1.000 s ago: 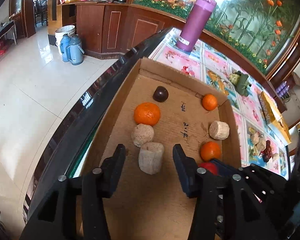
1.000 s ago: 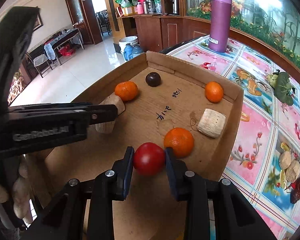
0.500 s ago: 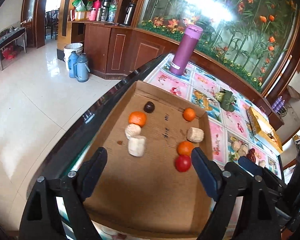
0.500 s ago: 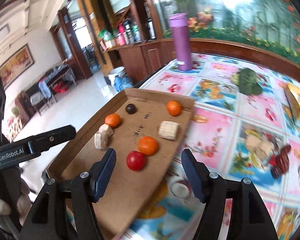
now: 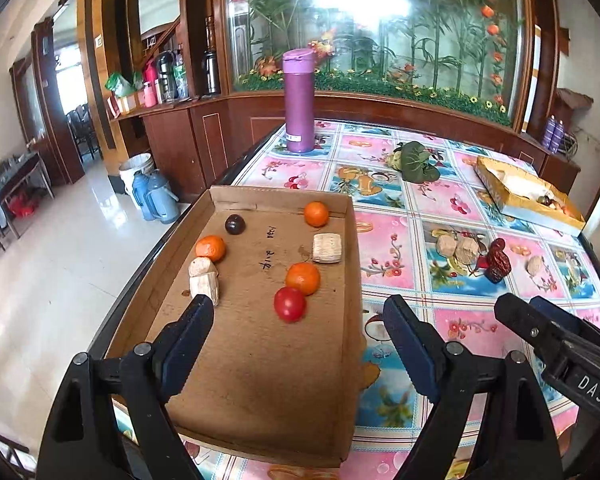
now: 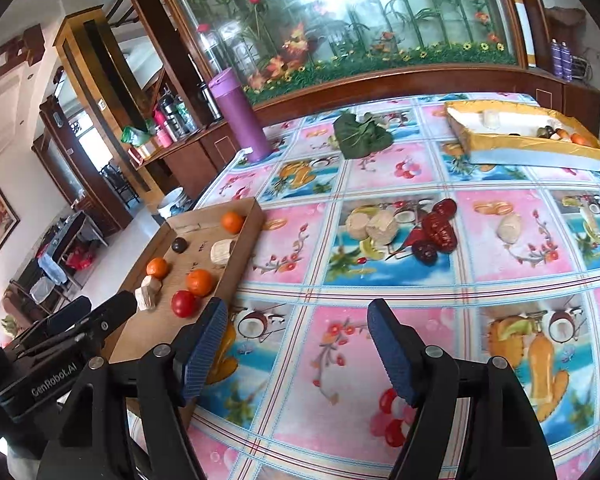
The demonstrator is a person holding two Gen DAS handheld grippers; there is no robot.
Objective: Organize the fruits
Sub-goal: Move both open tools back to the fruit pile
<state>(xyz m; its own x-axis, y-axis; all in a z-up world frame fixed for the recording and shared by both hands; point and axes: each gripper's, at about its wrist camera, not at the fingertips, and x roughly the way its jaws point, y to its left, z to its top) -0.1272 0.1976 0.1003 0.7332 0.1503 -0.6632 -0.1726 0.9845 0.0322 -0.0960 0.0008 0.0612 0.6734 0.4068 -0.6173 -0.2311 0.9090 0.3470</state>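
A brown cardboard tray (image 5: 260, 380) (image 6: 256, 216) lies at the table's left edge. In it are a red tomato (image 5: 289, 304) (image 6: 184, 303), three oranges (image 5: 303, 278), a dark plum (image 5: 235, 224) and beige fruit chunks (image 5: 327, 248). On the tablecloth lie two beige chunks (image 6: 374, 225), dark red dates (image 6: 438, 226) and another beige piece (image 6: 509, 228). My left gripper (image 5: 298, 336) is open and empty above the tray's near end. My right gripper (image 6: 296, 340) is open and empty over the tablecloth, right of the tray.
A purple thermos (image 5: 298, 102) stands at the table's far edge. A green leafy vegetable (image 6: 362, 134) lies behind the fruit. A yellow box (image 6: 520, 140) with small items sits at the far right. The floor drops off left of the table.
The right gripper let go of the tomato and opened. Both grippers opened wide and pulled back and up from the tray; the right one swung right over the tablecloth.
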